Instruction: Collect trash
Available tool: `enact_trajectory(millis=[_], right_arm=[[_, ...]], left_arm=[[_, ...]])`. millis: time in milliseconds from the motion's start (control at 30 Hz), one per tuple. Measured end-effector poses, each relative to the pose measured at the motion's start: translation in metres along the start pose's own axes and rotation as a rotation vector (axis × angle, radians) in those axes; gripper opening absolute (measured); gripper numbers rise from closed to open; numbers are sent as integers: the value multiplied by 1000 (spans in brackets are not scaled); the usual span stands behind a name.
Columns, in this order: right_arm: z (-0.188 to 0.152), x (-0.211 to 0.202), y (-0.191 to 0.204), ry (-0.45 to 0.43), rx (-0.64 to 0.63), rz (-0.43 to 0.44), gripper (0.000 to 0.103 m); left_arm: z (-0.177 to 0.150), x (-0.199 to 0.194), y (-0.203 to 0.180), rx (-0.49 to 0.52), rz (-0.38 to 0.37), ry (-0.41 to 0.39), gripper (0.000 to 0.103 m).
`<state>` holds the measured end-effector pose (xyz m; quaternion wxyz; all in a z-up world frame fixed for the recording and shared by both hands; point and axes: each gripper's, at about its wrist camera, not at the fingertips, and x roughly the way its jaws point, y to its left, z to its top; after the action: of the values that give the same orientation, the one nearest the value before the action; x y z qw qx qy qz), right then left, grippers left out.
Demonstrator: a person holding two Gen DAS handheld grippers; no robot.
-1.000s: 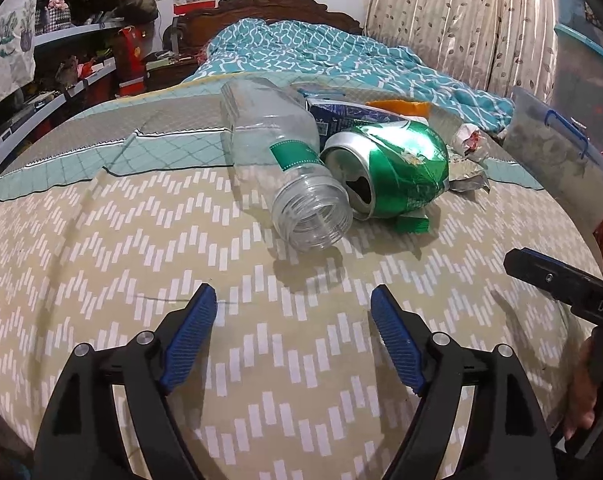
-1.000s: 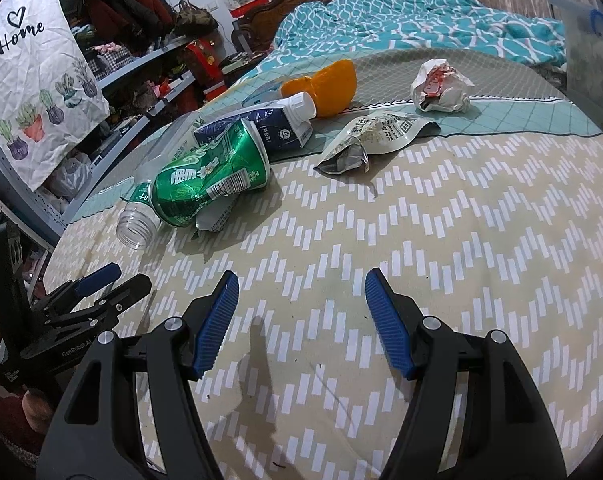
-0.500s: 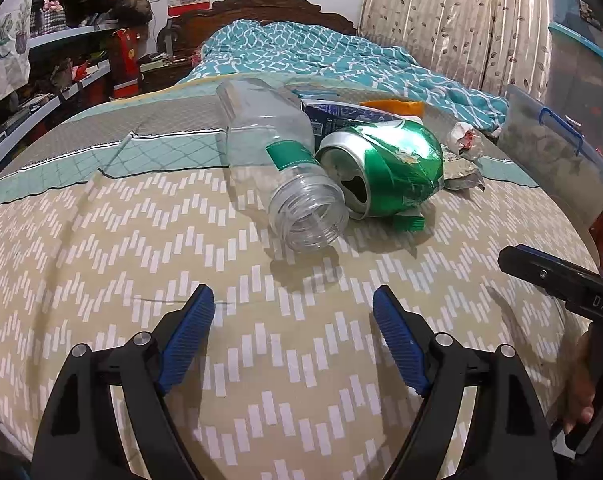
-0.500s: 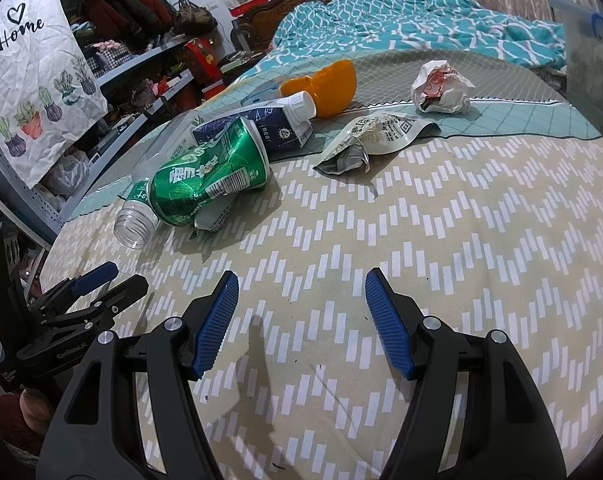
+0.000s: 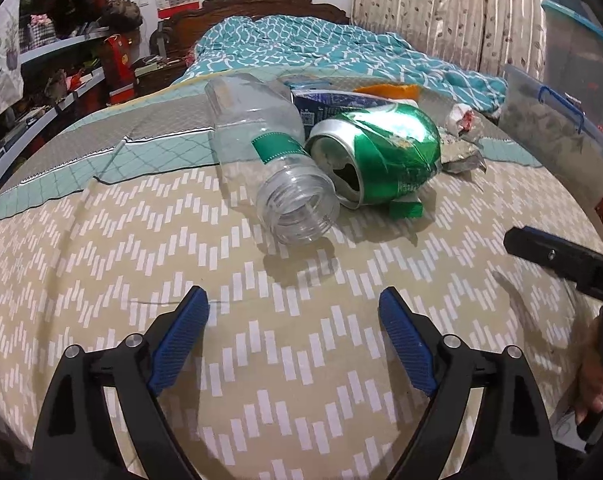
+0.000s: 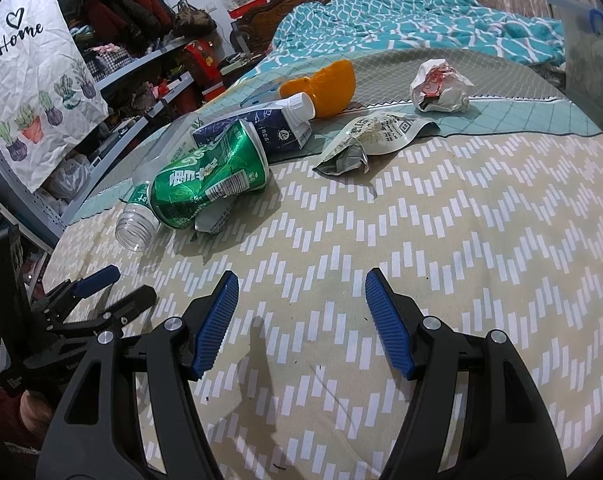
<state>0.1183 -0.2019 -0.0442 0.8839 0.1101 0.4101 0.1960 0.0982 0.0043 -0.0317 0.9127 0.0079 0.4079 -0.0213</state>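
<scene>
Trash lies on the bed. A clear plastic bottle [image 5: 261, 160] [image 6: 137, 224] lies on its side with its open mouth toward me. A crushed green can [image 5: 385, 156] [image 6: 209, 180] touches it. Behind are a dark blue carton [image 6: 261, 128], an orange piece [image 6: 325, 88], an empty snack wrapper [image 6: 365, 140] and a crumpled paper ball [image 6: 437, 88]. My left gripper [image 5: 293, 312] is open and empty, just short of the bottle's mouth. My right gripper [image 6: 301, 296] is open and empty over the zigzag bedspread [image 6: 421, 240].
A teal quilt [image 5: 321, 52] is bunched at the wooden headboard. Cluttered shelves [image 6: 113, 60] run along the left side. A clear storage bin [image 5: 553, 124] stands at the right edge. The left gripper also shows at the right wrist view's lower left [image 6: 93, 292].
My left gripper has shifted slightly, so the bottle and can sit a little lower and more central in its view. The right gripper has barely moved. Both stay open.
</scene>
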Motion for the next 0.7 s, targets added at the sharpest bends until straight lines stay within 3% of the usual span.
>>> enact_trajectory(millis=[200,467,700], right_arm=[[0,0,0,0,-1,-2,67],[0,0,1,-1,-5,-2,67],[7,4,5,30,-9,19,73]], left_arm=[[-7,0,-4,36,4,-11,92],[-14,-5,-1,12,-19,-36,93],[4,-33,35,-144,-187,-89,91]])
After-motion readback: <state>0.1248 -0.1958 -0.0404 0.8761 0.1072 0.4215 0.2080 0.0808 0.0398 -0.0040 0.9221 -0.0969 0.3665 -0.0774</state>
